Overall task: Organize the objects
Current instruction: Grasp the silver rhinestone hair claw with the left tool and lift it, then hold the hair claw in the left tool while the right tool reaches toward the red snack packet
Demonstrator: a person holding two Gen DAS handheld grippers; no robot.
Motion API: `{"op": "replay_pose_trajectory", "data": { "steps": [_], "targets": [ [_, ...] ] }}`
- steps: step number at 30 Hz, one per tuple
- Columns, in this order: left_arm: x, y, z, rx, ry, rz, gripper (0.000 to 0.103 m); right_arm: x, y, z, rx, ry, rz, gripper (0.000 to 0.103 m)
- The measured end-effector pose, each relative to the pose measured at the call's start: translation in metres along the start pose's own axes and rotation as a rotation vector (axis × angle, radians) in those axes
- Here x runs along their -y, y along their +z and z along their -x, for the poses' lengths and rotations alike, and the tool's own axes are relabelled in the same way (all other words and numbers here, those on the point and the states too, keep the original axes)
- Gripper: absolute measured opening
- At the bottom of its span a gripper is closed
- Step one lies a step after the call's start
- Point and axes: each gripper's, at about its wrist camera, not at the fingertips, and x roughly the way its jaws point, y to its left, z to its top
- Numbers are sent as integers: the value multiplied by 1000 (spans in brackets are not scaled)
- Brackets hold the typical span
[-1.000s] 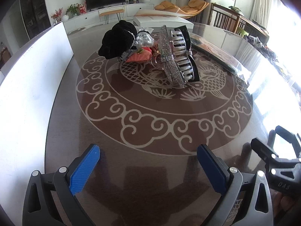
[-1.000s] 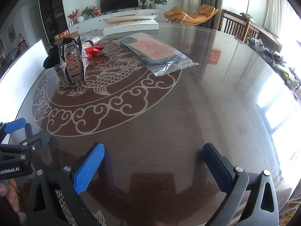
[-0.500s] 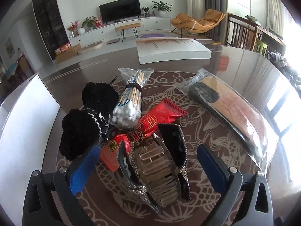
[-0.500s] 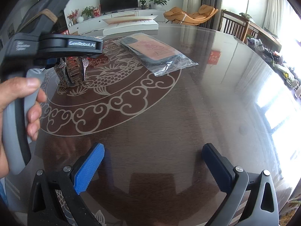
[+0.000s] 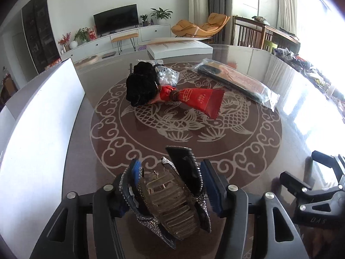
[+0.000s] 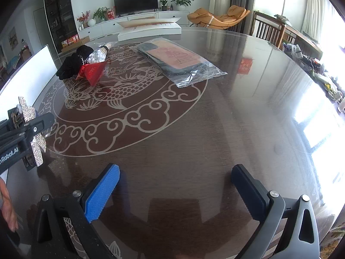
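My left gripper [image 5: 170, 181] is shut on a large rhinestone hair claw clip [image 5: 172, 202] and holds it near the table's front edge; the clip also shows at the left of the right wrist view [image 6: 32, 127]. A pile remains on the round table: a black scrunchie [image 5: 141, 86], a bag of cotton swabs [image 5: 167, 76] and a red packet [image 5: 196, 101]. A clear bag with a phone case [image 5: 237, 82] lies to the right. My right gripper [image 6: 174, 192] is open and empty, low over the bare table.
A white board [image 5: 41, 118] stands along the table's left edge. A white flat box [image 5: 179, 47] sits at the far edge. The dark glass table [image 6: 237, 118] has a dragon pattern. Chairs and clutter lie to the right.
My left gripper went forward to the pile, shut on the claw clip and pulled it back toward the front edge. The right gripper has stayed still.
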Motion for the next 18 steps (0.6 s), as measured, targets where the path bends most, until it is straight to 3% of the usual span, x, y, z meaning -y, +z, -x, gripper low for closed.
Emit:
{"op": "replay_pose_trajectory", "data": {
  "steps": [1, 4, 9, 11, 18],
  "targets": [
    [1, -1, -3, -10, 11, -9, 70, 0, 0, 0, 0, 0, 0, 103],
    [0, -4, -14, -41, 11, 0, 72, 0, 0, 0, 1, 1, 0, 103],
    [-17, -7, -20, -61, 1, 105, 90, 0, 0, 0, 1, 0, 0, 103],
    [-17, -8, -23, -79, 4, 110, 102, 0, 0, 0, 1, 0, 0, 103],
    [-16, -9, -24, -83, 6, 110, 103, 0, 0, 0, 1, 1, 0, 103]
  ]
}}
